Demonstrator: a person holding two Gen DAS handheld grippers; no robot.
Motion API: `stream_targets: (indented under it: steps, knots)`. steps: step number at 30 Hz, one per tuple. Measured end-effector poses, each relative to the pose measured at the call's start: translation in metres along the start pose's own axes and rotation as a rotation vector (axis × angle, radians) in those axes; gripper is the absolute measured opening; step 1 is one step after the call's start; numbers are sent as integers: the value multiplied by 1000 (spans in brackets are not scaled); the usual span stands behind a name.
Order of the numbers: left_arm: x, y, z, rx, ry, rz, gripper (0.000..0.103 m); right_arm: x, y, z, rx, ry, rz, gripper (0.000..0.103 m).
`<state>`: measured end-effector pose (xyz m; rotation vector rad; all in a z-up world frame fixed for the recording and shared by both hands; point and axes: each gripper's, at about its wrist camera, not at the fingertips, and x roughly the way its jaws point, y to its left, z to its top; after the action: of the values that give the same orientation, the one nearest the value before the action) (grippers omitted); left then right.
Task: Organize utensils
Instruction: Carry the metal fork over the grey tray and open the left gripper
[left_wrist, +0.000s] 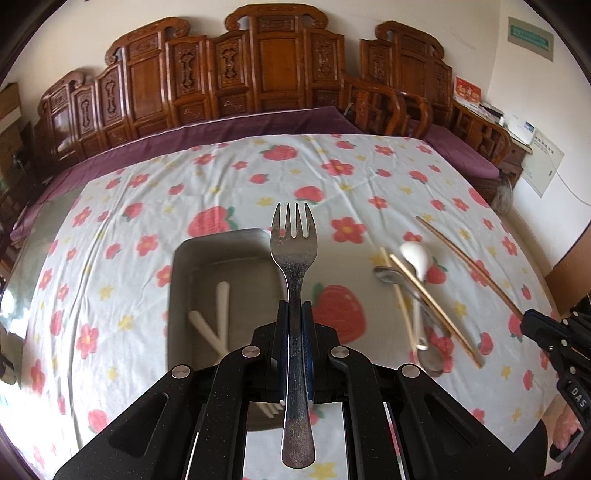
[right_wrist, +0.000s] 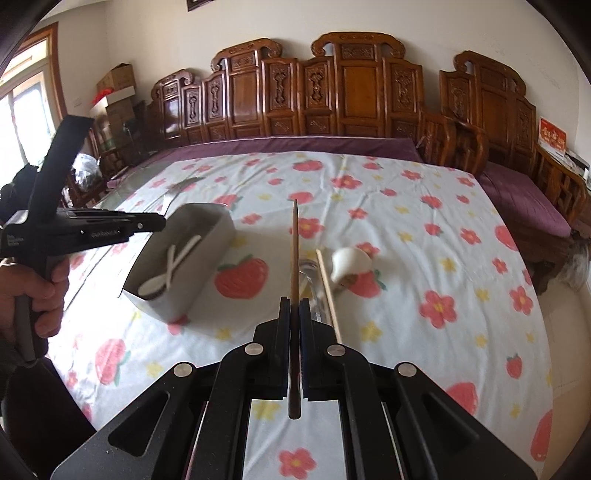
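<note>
My left gripper (left_wrist: 295, 308) is shut on a metal fork (left_wrist: 294, 243), held tines forward above the right edge of the grey tray (left_wrist: 184, 258). White utensils (left_wrist: 218, 321) lie in the tray. My right gripper (right_wrist: 294, 304) is shut on a brown chopstick (right_wrist: 294, 251) that points forward above the cloth. On the cloth to the right lie a white ceramic spoon (left_wrist: 415, 254), a metal spoon (left_wrist: 388, 275) and several chopsticks (left_wrist: 436, 306). In the right wrist view the tray (right_wrist: 207, 251) holds a white spoon (right_wrist: 162, 280), and the ceramic spoon (right_wrist: 349, 264) lies near a light chopstick (right_wrist: 328, 291).
The table carries a white cloth with red flowers and strawberries (left_wrist: 258, 177). A carved wooden bench with a purple cushion (left_wrist: 258, 122) runs behind it. The left gripper's body and the hand holding it (right_wrist: 55, 236) are at the left of the right wrist view.
</note>
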<state>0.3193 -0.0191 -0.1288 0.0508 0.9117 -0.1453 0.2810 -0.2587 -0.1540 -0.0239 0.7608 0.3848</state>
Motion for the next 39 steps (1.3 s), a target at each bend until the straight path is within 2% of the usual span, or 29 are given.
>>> stream_targets:
  steps: [13,20,39]
  knots:
    - [19,61,-6,-90,-26,-30,6,41,52,34,-32,15,44,6]
    - [34,82,-10,-122,-7,-49,6,61,78,45,-60,18,50,6]
    - [39,96,-11,-137,10,-61,7,82,123,55,-93,23,60,6]
